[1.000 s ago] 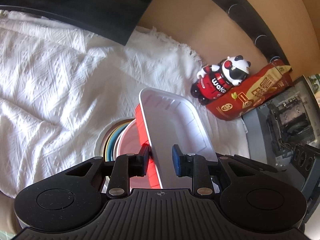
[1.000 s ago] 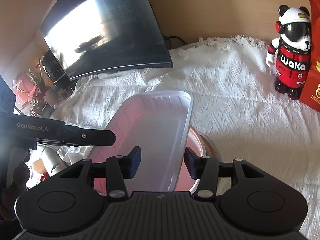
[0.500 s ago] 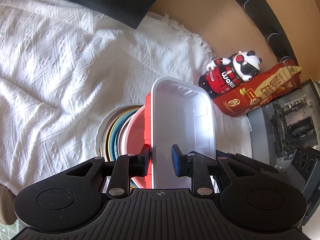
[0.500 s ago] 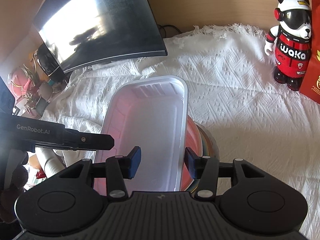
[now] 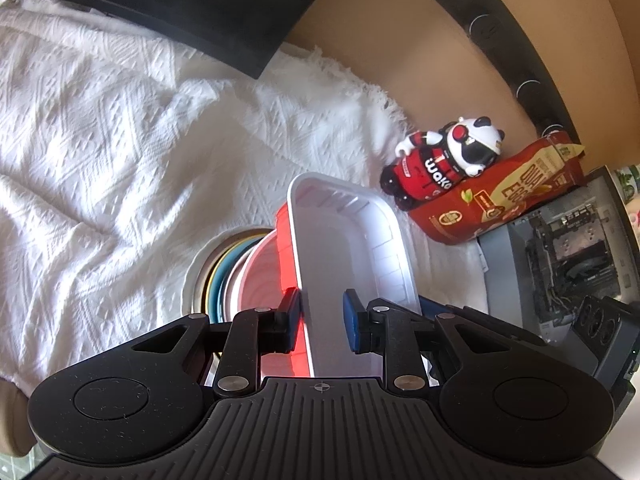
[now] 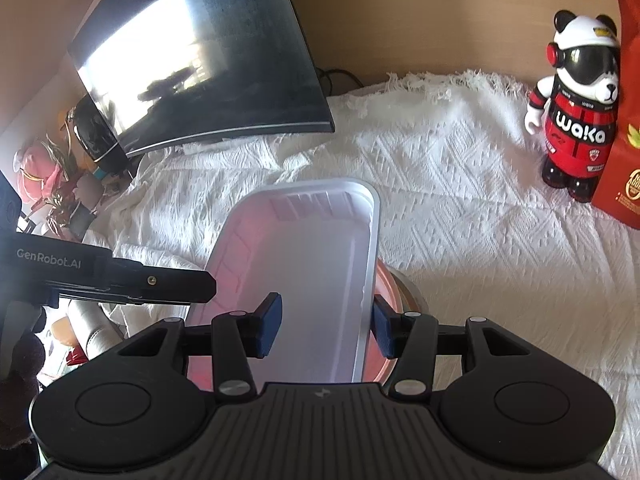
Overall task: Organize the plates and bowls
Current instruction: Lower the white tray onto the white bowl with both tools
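Landmark: stack of round plates & bowls (image 5: 224, 276) on white textured cloth (image 5: 120, 152).
Tray: white rectangular plastic tray (image 5: 344, 256), red outside, sits tilted on top of stack, long side pointing away from cameras.
Left gripper (image 5: 322, 320): jaws straddle tray's left wall; outer pad touches red side, inner pad apart from it. Can't tell if it truly pinches.
Right gripper (image 6: 326, 324): jaws straddle tray's right wall, outer pad at the rim; grip unclear too.
Past stack: panda figure (image 5: 444, 164) & red snack bag (image 5: 508, 196) to right, dark monitor (image 6: 200, 60) behind.
Step (judged): seating tray on stack, both sides steadied.
Next calls for: level tray, then release both walls gently so the stack doesn't shift.
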The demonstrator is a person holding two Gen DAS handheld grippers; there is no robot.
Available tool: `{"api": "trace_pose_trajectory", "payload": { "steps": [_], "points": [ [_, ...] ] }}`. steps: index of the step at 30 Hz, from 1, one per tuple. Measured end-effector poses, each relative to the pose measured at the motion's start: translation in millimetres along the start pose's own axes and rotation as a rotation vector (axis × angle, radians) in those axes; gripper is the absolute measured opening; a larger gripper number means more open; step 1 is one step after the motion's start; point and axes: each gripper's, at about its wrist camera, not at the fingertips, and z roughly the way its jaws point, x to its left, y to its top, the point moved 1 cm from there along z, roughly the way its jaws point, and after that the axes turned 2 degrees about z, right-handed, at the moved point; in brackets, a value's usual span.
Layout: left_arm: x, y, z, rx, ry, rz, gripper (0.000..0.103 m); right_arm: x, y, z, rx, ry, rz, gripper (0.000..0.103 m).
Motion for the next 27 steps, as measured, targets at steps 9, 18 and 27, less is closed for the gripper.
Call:
{"api": "trace_pose_trajectory", "payload": {
  "steps": [9, 18, 27],
  "points": [
    [5.7, -0.9, 0.3, 0.003, 0.004, 0.010, 0.026, 5.8, -1.8, -3.2, 0.003, -0.008, -0.002, 0.049],
    [11.6, -4.3, 9.7, 0.037, 0.035, 0.029, 0.025, 8.4, -8.9, 7.0, 0.036, -0.029, -0.004, 0.049],
    [14.3, 0.6, 10.8, 0.025, 0.046, 0.031, 0.025, 7.1, -2.7, -1.7, -0.017, -0.070, -0.026, 0.049]
  ]
}}
